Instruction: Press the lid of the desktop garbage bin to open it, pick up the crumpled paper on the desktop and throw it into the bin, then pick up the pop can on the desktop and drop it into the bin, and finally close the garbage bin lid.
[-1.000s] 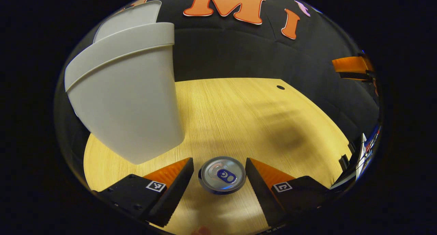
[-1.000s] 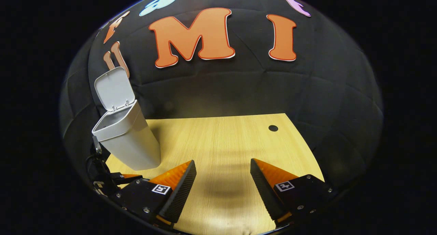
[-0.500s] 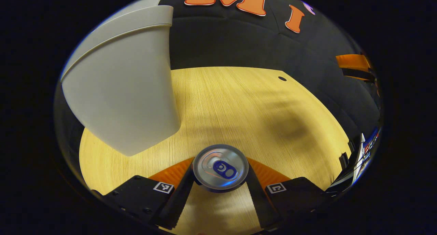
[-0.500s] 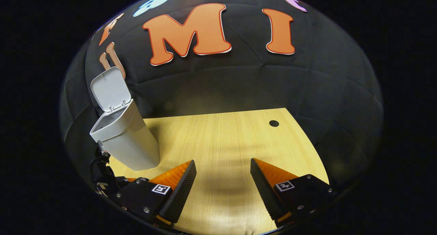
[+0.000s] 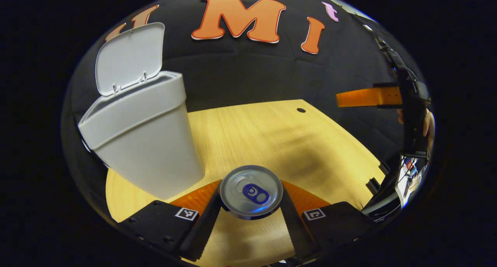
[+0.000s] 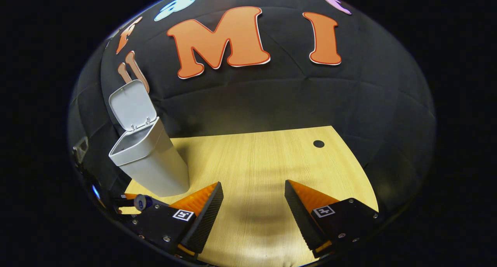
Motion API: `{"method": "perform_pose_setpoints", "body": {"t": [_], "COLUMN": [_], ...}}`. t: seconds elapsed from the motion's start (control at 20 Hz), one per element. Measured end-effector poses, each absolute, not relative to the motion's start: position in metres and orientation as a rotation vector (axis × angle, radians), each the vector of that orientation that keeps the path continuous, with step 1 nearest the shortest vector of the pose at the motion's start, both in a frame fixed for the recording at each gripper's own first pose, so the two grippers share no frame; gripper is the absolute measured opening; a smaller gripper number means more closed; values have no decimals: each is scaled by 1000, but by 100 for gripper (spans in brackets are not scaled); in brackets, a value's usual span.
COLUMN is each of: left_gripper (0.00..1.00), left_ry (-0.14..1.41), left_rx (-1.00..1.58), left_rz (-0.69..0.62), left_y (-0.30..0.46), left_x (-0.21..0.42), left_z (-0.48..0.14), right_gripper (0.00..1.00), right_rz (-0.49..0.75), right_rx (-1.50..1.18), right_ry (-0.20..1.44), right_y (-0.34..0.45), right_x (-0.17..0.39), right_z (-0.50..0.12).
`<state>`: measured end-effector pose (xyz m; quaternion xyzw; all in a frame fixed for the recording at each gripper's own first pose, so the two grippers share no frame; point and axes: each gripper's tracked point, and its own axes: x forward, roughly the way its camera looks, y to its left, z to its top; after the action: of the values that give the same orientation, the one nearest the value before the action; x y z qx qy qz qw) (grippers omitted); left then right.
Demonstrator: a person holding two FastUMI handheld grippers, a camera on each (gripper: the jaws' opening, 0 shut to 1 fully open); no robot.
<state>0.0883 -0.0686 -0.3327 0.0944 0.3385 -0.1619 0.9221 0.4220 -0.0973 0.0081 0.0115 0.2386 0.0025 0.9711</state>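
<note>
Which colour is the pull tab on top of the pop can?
Blue, on the silver top of the pop can; the left gripper view shows it best.

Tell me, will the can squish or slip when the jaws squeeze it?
The pop can looks like thin metal, so a hard squeeze might dent it. Its round, shiny side could slip, though the left gripper presses it from both sides. It's probably light.

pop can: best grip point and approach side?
Grip the pop can across its round side wall just below the top rim, coming from above along its axis. It stands upright with the tab end facing the left tool, whose fingers already press on opposite sides. The curved wall offers two opposed contact lines; the flat lid gives nothing to pinch.
</note>
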Motion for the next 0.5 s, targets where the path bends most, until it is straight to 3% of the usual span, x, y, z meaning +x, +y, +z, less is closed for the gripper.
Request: {"method": "perform_pose_setpoints", "body": {"t": [0.1,0.15,0.5], "left_gripper": [79,83,82], "left_ry": [637,604,354], "left_rx": [199,204,198], "left_rz": [-344,-337,-192], "left_y": [-72,-71,-25], "left_x": [88,92,135], "left_z": [-295,-277,-151], "right_gripper": [95,95,95], "right_rz": [16,21,16], "right_rx": [20,20,33], "right_ry": [465,457,408], "right_y": [-94,-92,-99], "right_x": [422,422,418], "right_z": [16,19,42]}}
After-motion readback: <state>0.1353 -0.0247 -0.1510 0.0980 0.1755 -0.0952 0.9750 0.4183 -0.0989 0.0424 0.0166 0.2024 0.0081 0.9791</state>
